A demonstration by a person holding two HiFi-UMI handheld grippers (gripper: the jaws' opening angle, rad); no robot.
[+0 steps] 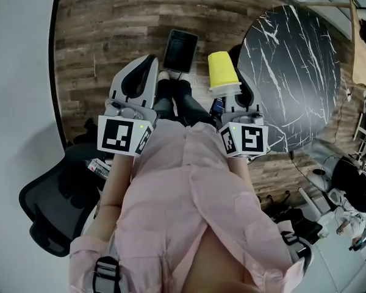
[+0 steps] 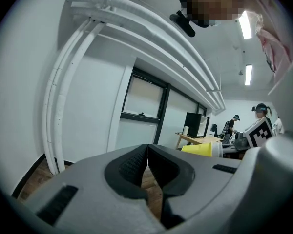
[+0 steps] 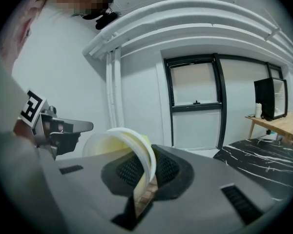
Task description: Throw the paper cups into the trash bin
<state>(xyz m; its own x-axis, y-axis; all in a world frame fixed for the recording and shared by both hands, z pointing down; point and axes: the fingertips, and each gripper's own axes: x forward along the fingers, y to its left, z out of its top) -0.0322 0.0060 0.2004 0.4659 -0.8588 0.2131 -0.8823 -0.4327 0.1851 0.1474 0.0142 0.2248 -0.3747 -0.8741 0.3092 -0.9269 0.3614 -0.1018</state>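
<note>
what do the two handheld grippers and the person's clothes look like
Both the left gripper and right gripper are pale grey moulded shells with black, finely ribbed pads inside the jaws. Each carries a white cube with black square markers and a small green light. The person wears a pale pink top.

Left gripper [image 1: 139, 72]: held forward at the person's left, jaws closed pad to pad with nothing between them. Its marker cube [image 1: 123, 136] sits nearest the body.
Right gripper [image 1: 232, 93]: held alongside at the person's right, jaws clamped on the rim of a yellow paper cup [image 1: 221, 70]. Its marker cube [image 1: 244, 140] sits likewise.
</note>
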